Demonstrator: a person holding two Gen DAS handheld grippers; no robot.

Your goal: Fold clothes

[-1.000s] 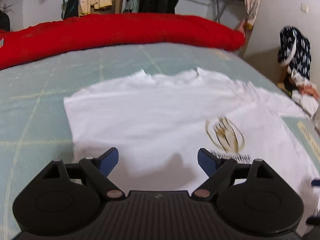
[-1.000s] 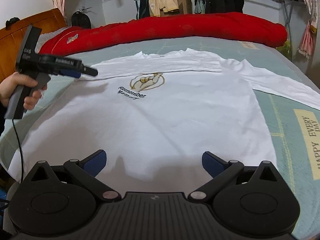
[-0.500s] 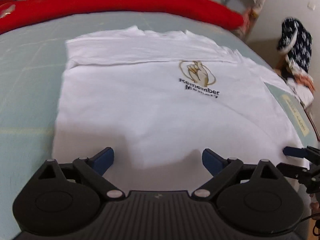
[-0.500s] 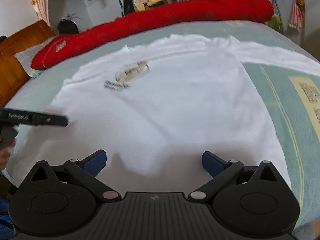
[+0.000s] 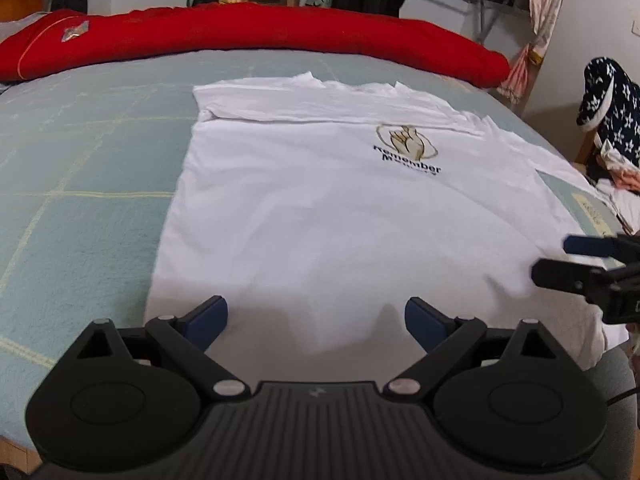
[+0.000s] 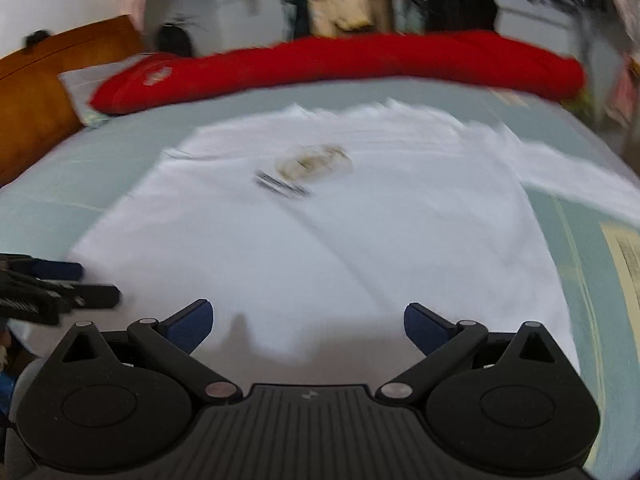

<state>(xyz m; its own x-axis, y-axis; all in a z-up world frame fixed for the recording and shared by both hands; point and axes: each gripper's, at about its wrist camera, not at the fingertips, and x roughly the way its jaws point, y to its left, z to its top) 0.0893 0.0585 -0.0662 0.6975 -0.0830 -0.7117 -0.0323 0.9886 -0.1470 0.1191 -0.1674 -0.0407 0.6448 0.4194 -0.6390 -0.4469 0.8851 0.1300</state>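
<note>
both claws spread over the shirt hem

from my left wrist camera, the left gripper (image 5: 316,316) hangs over the near hem of the white t-shirt (image 5: 320,216). its jaws have just been opening and now stand wide apart, with nothing pinched between the pads. the shirt lies flat on the pale green bedspread (image 5: 80,168), print side up, with the top folded over along the collar edge. a red duvet (image 5: 256,36) runs along the far side of the bed. at the right edge i see the right gripper (image 5: 576,260) over the shirt's near right corner.

from my right wrist camera, blurred, the right gripper (image 6: 308,326) is spread wide too, empty, above the same hem. the left gripper (image 6: 80,284) shows at the left, at the shirt's near corner.
</note>
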